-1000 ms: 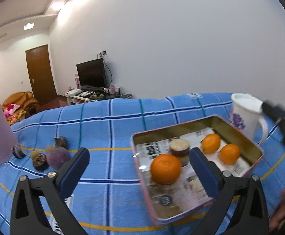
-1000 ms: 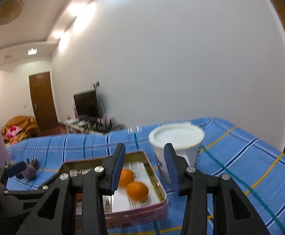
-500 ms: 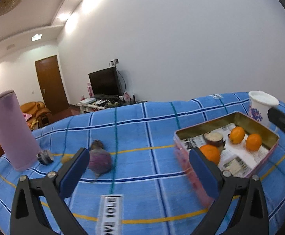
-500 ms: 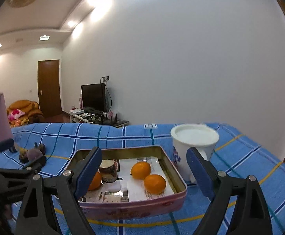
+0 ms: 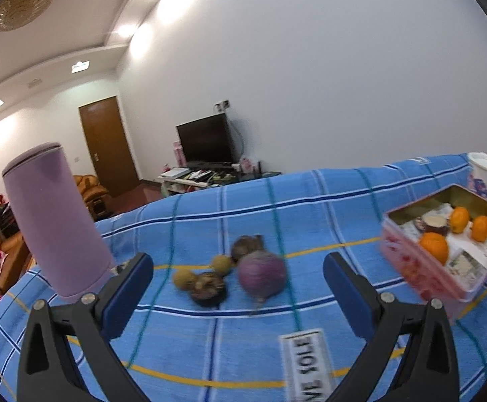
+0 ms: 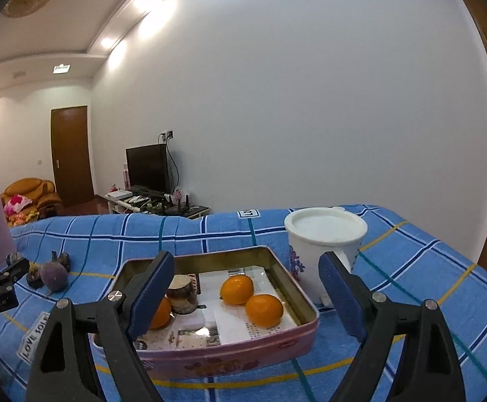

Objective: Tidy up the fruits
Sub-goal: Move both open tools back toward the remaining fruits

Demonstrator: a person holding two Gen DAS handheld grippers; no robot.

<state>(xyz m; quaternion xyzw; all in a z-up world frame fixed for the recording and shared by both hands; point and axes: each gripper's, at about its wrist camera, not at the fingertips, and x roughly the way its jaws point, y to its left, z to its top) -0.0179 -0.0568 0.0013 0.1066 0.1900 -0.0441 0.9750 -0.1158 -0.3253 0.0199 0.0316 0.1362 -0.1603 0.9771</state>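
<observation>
A living room with a white wall, a dark television and a brown door lies behind a surface draped in a blue checked cloth [image 5: 243, 207]. On it the pink tin [image 6: 230, 351] holds three oranges [image 6: 264, 310] and a small round jar, gathered there as the sorting place, beside a white mug [image 6: 323, 241]. The loose fruit lies well apart near the lilac cylinder [image 5: 54, 221]: a purple fruit [image 5: 261, 273] with its tip towards the camera, its long axis running near to far, and small brown ones just beside it. The left hand-held gripper [image 5: 238, 289] is spread, framing this cluster, likely next to be picked. The right hand-held gripper [image 6: 246, 293], jaws having just been opening, is spread with nothing gripped.
</observation>
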